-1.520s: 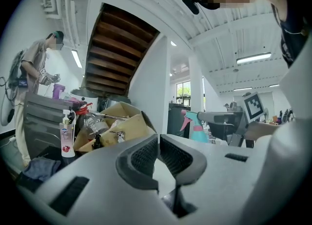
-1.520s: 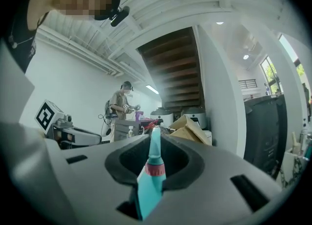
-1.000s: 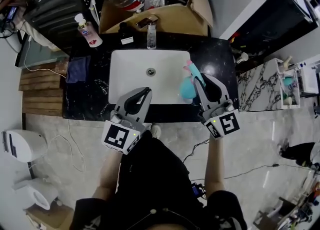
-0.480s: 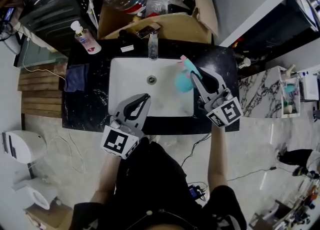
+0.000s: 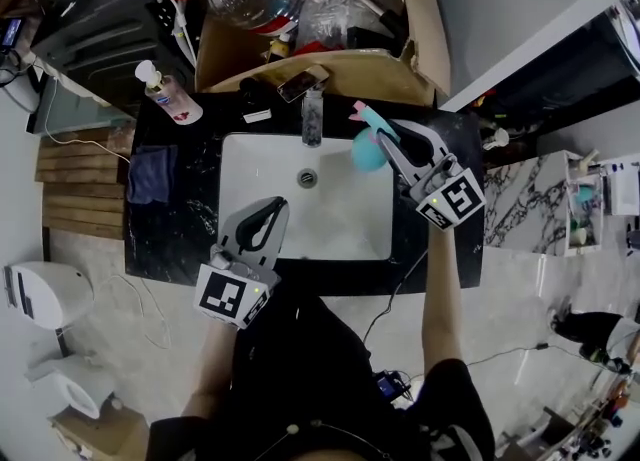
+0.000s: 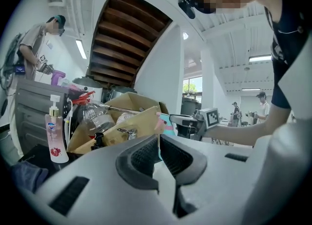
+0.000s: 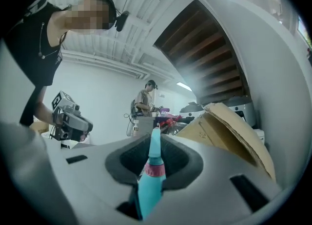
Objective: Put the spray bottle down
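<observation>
Two jaws of the right hand-held gripper [image 7: 155, 146] clamp the teal spray bottle [image 7: 148, 185] over the sink [image 5: 250, 164].

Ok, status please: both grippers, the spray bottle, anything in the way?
Right gripper shut on spray bottle, over the sink's back right corner, not yet down. Left gripper shut, empty. Faucet close on its left.

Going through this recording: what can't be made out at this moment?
Spray bottle base: right gripper view, hidden by the right tool.
Whether it touches the counter: head view, steep downward angle.
Soap bottle label: head view, too small.
Cardboard box contents: head view, cut by top edge.
</observation>
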`<state>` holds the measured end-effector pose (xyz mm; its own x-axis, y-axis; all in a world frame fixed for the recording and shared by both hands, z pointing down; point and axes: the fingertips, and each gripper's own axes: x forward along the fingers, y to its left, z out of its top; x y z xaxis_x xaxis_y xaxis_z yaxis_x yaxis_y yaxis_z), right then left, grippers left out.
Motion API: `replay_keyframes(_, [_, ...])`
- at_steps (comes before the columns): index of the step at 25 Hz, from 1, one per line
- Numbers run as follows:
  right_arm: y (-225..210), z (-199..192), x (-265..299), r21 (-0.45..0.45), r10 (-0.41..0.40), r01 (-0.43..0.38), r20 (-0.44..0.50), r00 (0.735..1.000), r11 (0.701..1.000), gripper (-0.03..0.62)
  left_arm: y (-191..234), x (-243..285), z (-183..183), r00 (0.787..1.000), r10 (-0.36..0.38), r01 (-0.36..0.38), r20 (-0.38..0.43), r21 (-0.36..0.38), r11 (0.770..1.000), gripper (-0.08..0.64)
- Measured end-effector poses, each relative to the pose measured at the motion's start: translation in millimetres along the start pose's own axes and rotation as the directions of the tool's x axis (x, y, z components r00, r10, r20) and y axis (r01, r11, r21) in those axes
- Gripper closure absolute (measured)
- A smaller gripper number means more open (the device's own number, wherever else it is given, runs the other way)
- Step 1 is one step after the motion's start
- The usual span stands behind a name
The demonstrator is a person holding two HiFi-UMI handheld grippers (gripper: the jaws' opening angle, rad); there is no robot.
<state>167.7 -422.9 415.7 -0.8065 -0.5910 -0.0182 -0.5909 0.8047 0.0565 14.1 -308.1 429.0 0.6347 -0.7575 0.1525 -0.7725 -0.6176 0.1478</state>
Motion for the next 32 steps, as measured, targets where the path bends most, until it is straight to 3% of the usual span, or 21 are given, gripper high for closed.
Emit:
replay_keyframes(5, [-24.3,-16.8,15.7,0.007,0.018,-0.018,-0.012,1.0,1.0,0.523,12.3,10.0,-4.6,1.0,0.018,-0.019,-0.012,-0.024,1.0,0.541])
replay_keyframes(13, [-44.1,-44.9,33.1,-0.025,0.13,-0.131,-0.036,0.991,0.991,0.523,20.0,13.3,-19.2,0.997,0.048,-0.051,-0.054,-0.043,0.998,0.541])
replay_keyframes(25, [-63.7,-63.6,45.3,-0.026,0.209,-0.209,0.002,0.978,0.978,0.523,33.9,17.5,-37.3,0.99,0.077,-0.085,-0.114,-0.063,0.994,0.541])
replay_keyframes(32, [-78.8,-65.3,42.1,0.038,0.224,-0.227,0.056,0.973,0.973,0.513,36.1,15.6,-46.4,0.987,0.084,-0.094,-0.135,-0.063,0.994,0.541])
